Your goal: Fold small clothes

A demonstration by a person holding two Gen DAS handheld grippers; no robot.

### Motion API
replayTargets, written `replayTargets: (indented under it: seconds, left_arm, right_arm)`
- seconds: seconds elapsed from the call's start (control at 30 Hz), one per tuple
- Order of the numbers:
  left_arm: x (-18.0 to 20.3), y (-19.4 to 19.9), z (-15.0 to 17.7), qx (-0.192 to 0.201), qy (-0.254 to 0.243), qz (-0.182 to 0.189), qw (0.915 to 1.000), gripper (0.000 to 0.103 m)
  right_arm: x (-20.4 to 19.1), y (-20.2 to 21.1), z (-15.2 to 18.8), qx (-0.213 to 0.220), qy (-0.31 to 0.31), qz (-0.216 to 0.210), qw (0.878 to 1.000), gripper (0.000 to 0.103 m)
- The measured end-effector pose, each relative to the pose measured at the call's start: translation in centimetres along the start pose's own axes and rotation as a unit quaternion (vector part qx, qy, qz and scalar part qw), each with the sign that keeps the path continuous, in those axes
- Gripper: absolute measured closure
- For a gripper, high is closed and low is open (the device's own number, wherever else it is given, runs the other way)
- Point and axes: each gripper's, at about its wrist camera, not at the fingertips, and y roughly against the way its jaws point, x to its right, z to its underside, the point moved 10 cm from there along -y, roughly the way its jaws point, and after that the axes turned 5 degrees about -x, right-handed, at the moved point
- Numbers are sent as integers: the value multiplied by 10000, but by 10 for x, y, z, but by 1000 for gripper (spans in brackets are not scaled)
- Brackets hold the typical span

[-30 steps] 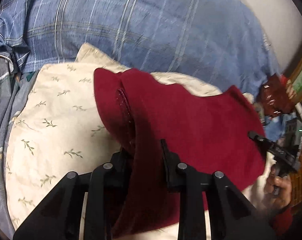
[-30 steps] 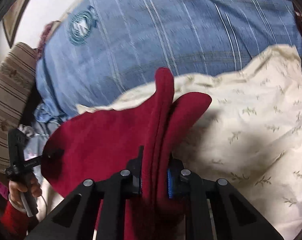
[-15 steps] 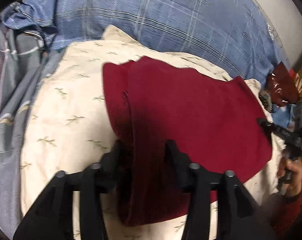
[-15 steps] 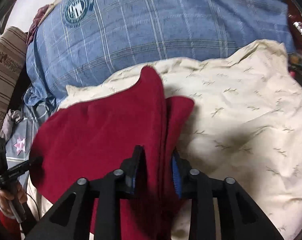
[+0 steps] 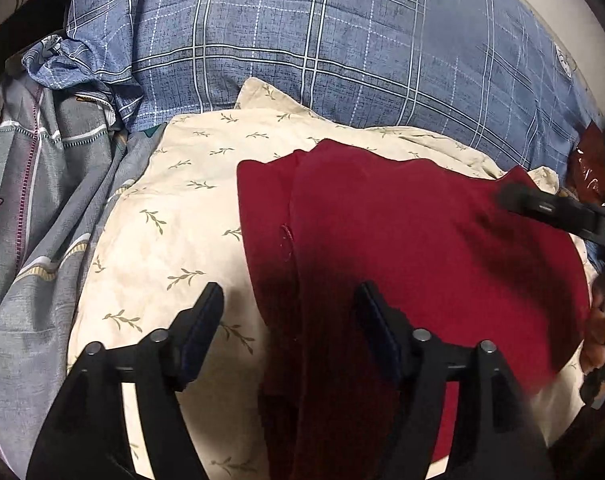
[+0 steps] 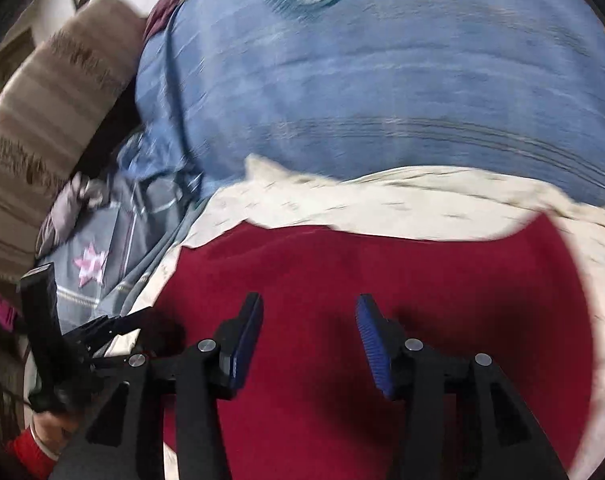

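The left gripper (image 5: 288, 322) stands wide open with nothing between its fingers, hovering over the left edge of the red cloth (image 5: 402, 248). The right gripper (image 6: 308, 338) is likewise spread and empty above the same cloth, though its view is blurred. The cloth lies folded flat on the cream pillow (image 5: 174, 216), one layer overlapping another along the left side. To finish the step well, each gripper should probably lift straight clear without snagging an edge, then the fold could be pressed smooth. Behind the pillow lies a blue plaid pillow (image 5: 342, 60). No container shows in either view.
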Motion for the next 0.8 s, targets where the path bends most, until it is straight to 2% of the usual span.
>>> replayTargets:
  seconds: [0.23,0.37,0.43,0.53,0.67,0.73,0.8]
  left_arm:
    - [-10,-11,-1,-40,75,250,9997,23]
    - [-8,-14,2,-67,62,298,9995,22]
    - [-8,-16,2,-75,51,274,9996,22]
    - [-9,-16,4,-99,140,388,9991,21]
    - [-13,-15,5,-122,258,493,9984,20]
    - [-14,-14,7,-109,278,503,9983,20]
    - [-15,-14,8,-103,293,503,9983,20]
  right_arm:
    - [-40,-63,-20,-311,471,-6,9984,56]
    - [-44,-106,-17,-831,498,67,9953,59]
    - [-43,-117,-16,-901,545,136,9943,59]
    - [-43,-111,-21,-906,491,99,9946,59]
    - [-43,-85,-30,-651,284,-51,9975,56]
    - [-52,-80,-34,-603,336,-146,9975,56]
    - [-60,-87,-33,-699,524,-46,9962,56]
